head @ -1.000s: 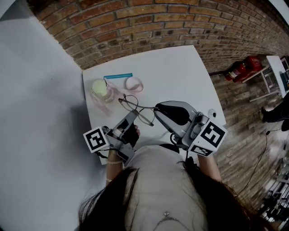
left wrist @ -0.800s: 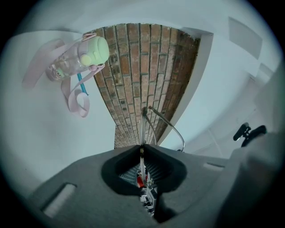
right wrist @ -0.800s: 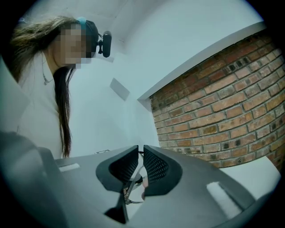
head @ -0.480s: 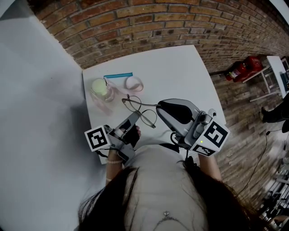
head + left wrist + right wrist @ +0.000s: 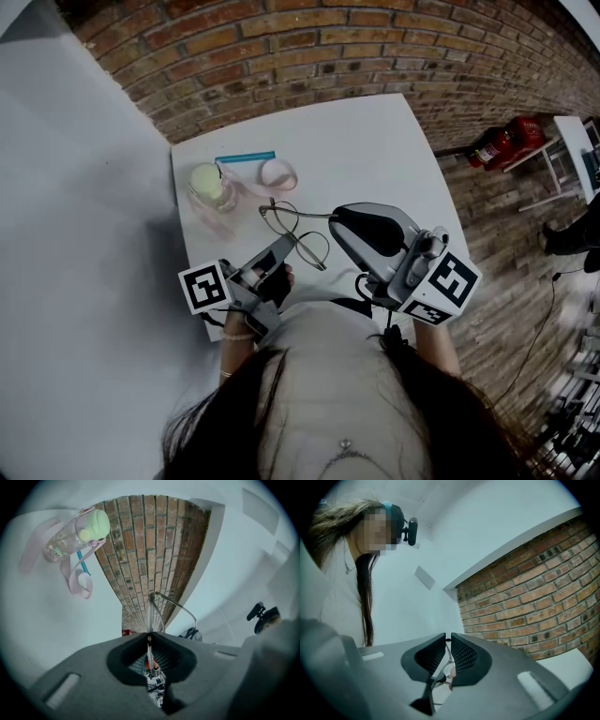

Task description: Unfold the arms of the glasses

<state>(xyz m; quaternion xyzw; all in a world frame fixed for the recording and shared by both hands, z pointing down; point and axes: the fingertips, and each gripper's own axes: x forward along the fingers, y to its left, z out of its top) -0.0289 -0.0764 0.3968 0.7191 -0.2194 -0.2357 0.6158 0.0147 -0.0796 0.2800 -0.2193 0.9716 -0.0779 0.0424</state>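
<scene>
Glasses [image 5: 294,232]: thin wire frame, held in the air above the white surface [image 5: 375,150], spanning my two grippers.
Left gripper [image 5: 284,247]: jaws closed tight on the lens rim [image 5: 149,613], which runs edge-on straight out of them.
Right gripper [image 5: 339,217]: jaws almost together, pinching a thin wire [image 5: 447,653]. I take it for the end of one arm.
Step, my read: that arm looks swung out from the frame. I cannot judge the other one.
Risk: pulling past the hinge stop would bend the wire. A twist of either wrist could work the rim out of the left jaws and drop the frame.
View difference: the head view alone shows both lenses and the span between the grippers. Only the left gripper view shows an arm [image 5: 180,605] curving off to the right.
Nearby: green-lidded bottle [image 5: 208,184] with pink strap [image 5: 278,174], well apart from the frame.
</scene>
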